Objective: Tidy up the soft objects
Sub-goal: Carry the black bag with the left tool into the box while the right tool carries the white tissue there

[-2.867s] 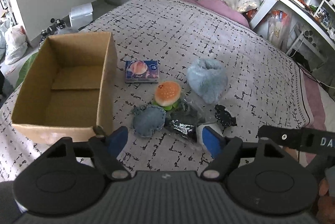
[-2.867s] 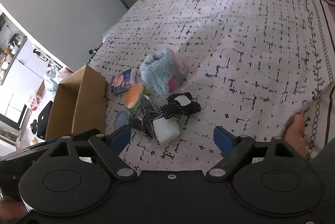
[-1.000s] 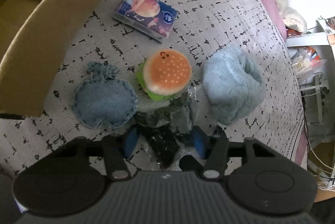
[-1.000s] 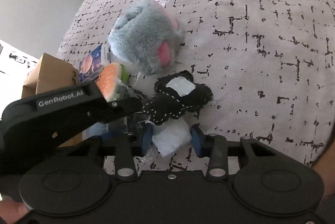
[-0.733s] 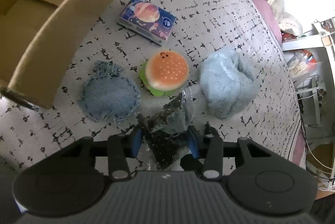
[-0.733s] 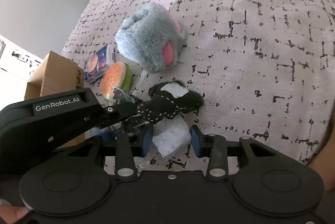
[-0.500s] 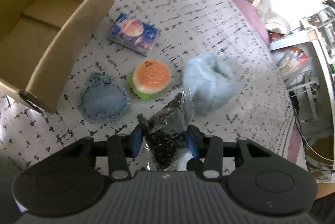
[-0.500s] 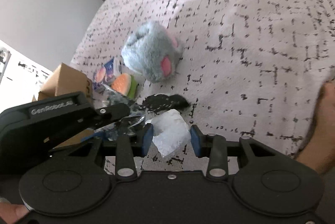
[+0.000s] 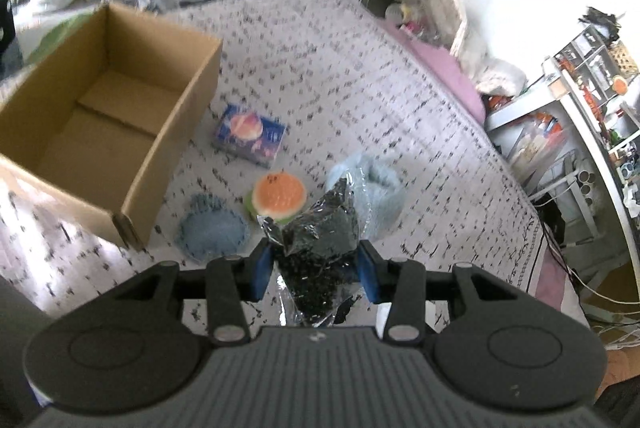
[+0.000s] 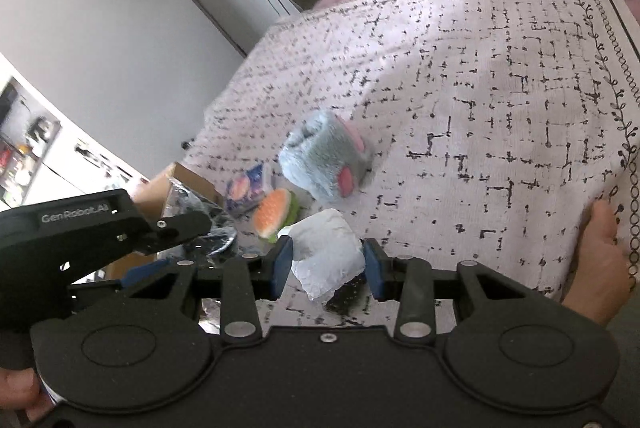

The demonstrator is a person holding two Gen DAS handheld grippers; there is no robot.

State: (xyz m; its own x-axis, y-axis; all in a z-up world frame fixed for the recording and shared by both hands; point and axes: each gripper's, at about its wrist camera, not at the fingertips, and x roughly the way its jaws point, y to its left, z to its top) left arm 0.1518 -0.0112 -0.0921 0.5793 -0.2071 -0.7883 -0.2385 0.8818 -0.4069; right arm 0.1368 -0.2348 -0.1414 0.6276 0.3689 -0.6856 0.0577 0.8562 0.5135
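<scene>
My left gripper (image 9: 316,264) is shut on a clear plastic bag of black stuff (image 9: 318,228), held up above the bed. My right gripper (image 10: 326,262) is shut on a white soft block (image 10: 326,252), also lifted. On the bed lie a burger plush (image 9: 280,196), a denim pouch (image 9: 214,232), a fluffy blue slipper (image 9: 372,184) and a blue tissue pack (image 9: 250,134). An open cardboard box (image 9: 176,132) stands to the left, with nothing inside. A black plush (image 10: 346,292) shows partly under the white block.
The bed has a grey patterned cover (image 9: 360,76). A white desk and shelves (image 9: 580,100) stand at the right. Bottles and bags (image 9: 432,8) crowd the far end. A hand (image 10: 600,256) rests on the bed's right edge.
Both grippers closed on their objects and lifted them off the bed. The views have pulled up and back, so the box and room show more.
</scene>
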